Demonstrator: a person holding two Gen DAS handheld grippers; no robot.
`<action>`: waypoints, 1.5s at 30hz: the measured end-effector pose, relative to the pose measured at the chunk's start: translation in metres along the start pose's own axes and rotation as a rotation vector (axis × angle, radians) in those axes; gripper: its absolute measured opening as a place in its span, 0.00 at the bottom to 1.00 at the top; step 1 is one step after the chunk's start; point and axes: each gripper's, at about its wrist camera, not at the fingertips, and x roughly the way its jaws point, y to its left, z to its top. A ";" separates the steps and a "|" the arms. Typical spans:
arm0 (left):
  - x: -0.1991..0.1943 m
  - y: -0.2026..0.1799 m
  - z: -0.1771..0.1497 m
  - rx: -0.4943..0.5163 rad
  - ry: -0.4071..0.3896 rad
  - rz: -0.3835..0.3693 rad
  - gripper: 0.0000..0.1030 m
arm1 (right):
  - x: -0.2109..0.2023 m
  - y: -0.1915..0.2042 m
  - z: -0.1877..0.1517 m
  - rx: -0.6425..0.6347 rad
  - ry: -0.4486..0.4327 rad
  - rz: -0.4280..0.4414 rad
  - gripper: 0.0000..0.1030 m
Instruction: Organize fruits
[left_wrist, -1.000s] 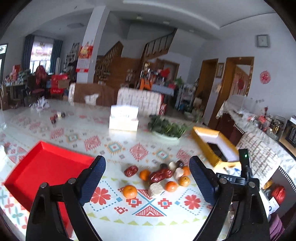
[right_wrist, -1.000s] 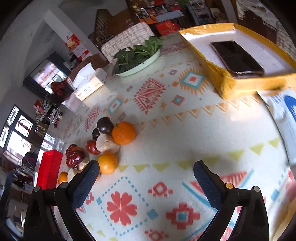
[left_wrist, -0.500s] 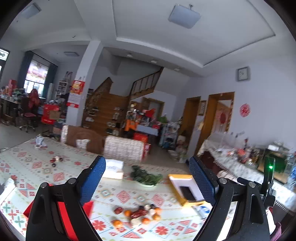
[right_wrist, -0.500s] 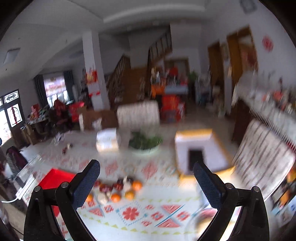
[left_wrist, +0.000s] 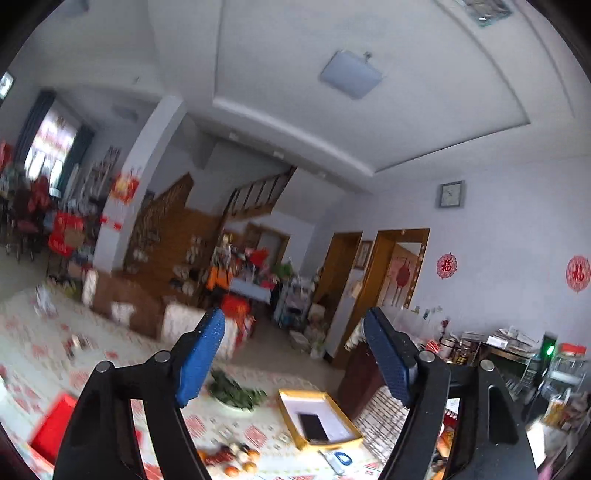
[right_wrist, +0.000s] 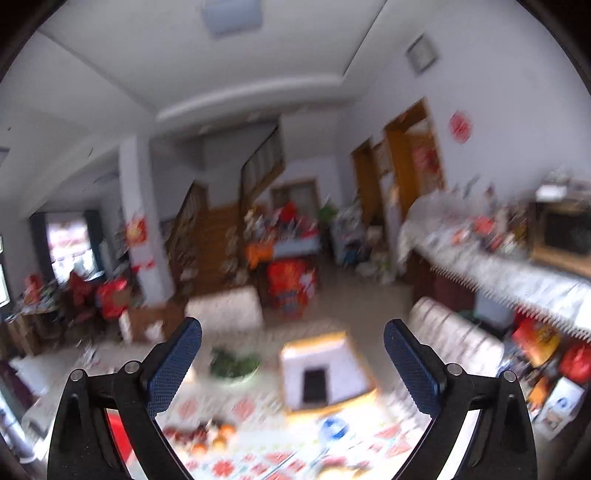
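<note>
A loose heap of small round fruits (left_wrist: 236, 459), orange and dark red with a few pale ones, is seen lying on the white table covered with a red and blue patterned cloth (left_wrist: 258, 435), at the very bottom of both wrist views. Both tongs are pointed roughly level across the room, so the heap lies far below and ahead of their tips. The left gripper (left_wrist: 293, 358) is empty, its blue-padded jaws apart; they have just been closing a little, with nothing between them. The right gripper (right_wrist: 291, 363) is also held wide apart and empty. In the blurred right view the heap (right_wrist: 201, 437) is found nearer the left finger. A flat red rectangular tray (left_wrist: 50, 428) is seen left of the fruit, probably on the left hand's side. No long axis can be made out among the fruits.
</note>
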 end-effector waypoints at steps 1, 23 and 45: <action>-0.010 -0.003 0.009 0.031 -0.013 0.019 0.76 | -0.011 0.001 0.011 -0.008 -0.012 -0.011 0.98; 0.024 0.094 -0.118 0.260 0.199 0.343 0.99 | 0.112 0.133 -0.167 -0.094 0.366 0.485 1.00; 0.203 0.217 -0.359 0.129 0.852 0.270 0.53 | 0.289 0.284 -0.393 -0.338 0.757 0.690 0.81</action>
